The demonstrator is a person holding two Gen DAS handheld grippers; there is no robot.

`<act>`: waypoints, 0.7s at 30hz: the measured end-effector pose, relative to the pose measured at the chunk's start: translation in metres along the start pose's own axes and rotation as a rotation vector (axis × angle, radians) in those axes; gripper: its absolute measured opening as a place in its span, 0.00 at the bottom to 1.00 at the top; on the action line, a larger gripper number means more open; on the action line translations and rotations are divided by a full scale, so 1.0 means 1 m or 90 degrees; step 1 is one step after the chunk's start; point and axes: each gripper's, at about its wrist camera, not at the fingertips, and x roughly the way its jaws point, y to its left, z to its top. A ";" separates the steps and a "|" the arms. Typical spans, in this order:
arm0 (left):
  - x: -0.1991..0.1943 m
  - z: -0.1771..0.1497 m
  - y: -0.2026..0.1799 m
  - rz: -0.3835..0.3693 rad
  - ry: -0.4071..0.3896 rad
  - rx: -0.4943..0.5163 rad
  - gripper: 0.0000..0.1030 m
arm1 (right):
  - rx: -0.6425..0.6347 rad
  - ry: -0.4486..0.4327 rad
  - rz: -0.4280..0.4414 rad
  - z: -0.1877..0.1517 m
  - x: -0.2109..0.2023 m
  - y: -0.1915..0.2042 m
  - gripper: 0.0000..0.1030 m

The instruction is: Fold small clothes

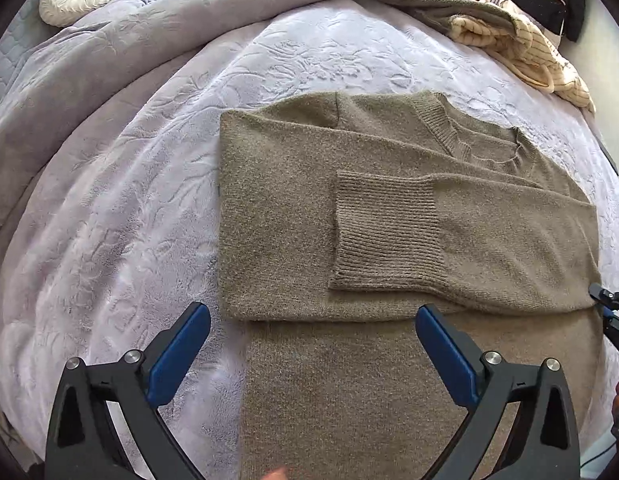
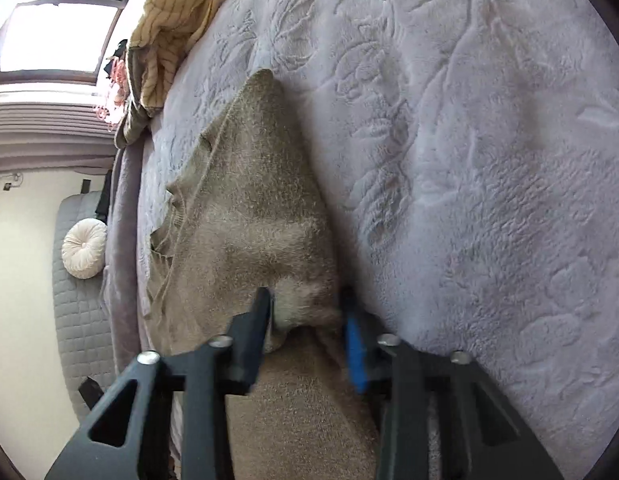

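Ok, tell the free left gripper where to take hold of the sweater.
Grip the sweater at its near-left folded corner, coming from the bare blanket side. That thick edge lies nearest the open left gripper; the right gripper already pinches the opposite edge.

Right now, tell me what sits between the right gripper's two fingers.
A bunched fold of the olive-brown knit sweater sits between the right gripper fingers, which pinch it. The right wrist view shows this.
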 end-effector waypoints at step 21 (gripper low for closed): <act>-0.021 -0.030 -0.023 0.014 0.063 0.036 1.00 | -0.185 0.016 -0.197 -0.044 -0.044 0.032 0.48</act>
